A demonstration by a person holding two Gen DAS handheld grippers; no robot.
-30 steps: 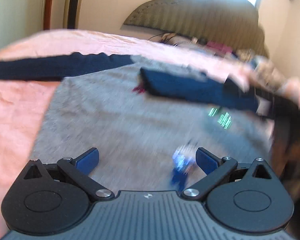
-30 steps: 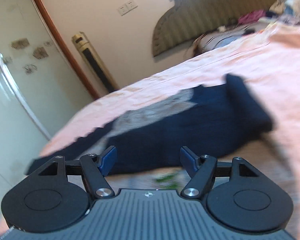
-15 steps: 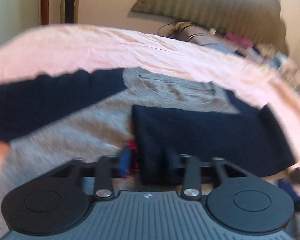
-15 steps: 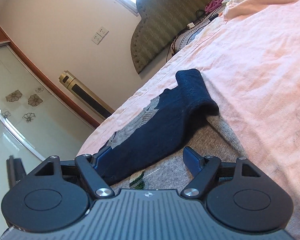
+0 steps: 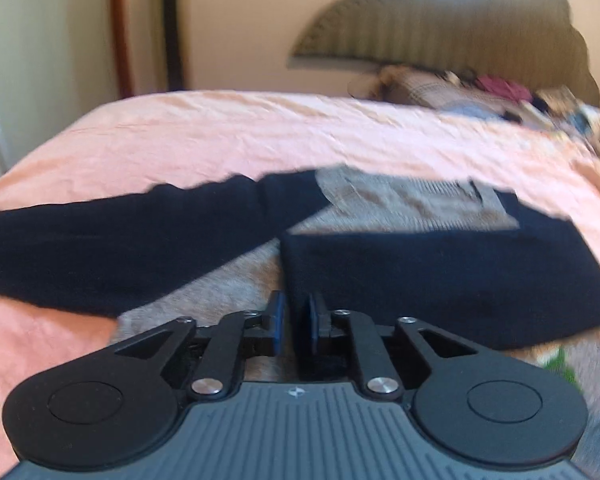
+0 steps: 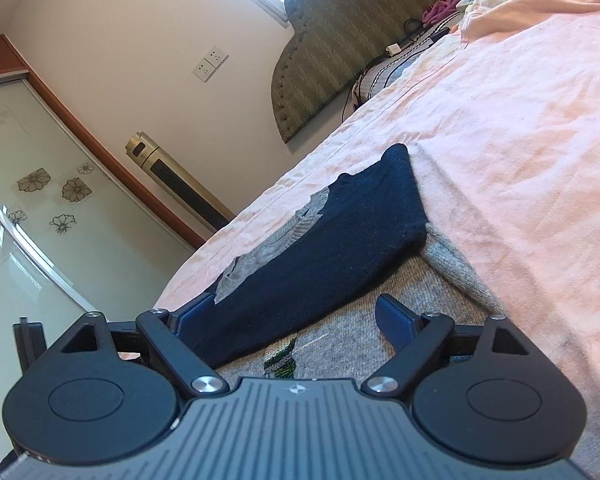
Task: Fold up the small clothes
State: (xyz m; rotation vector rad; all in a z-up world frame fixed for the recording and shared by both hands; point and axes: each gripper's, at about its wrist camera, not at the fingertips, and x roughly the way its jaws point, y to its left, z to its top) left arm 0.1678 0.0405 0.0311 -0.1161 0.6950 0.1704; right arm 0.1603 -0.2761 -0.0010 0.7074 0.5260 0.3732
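A small grey sweater (image 5: 400,204) with navy sleeves lies flat on the pink bedsheet (image 5: 260,132). Its right navy sleeve (image 5: 440,276) is folded across the grey body; the other navy sleeve (image 5: 120,248) stretches out to the left. My left gripper (image 5: 294,316) is shut on the cuff end of the folded sleeve. In the right wrist view the same folded sleeve (image 6: 332,248) lies over the grey body (image 6: 364,332). My right gripper (image 6: 296,316) is open and low over the sweater, its left finger beside the sleeve's near end.
An upholstered green headboard (image 5: 460,32) stands at the far end, with a heap of clothes and cables (image 5: 500,92) by it. A gold tower unit (image 6: 180,180) and a glass wardrobe door (image 6: 28,216) stand left of the bed.
My left gripper has gone from open to shut on the folded sleeve's end and moved in close to it. My right gripper has dropped lower over the sweater and stays open.
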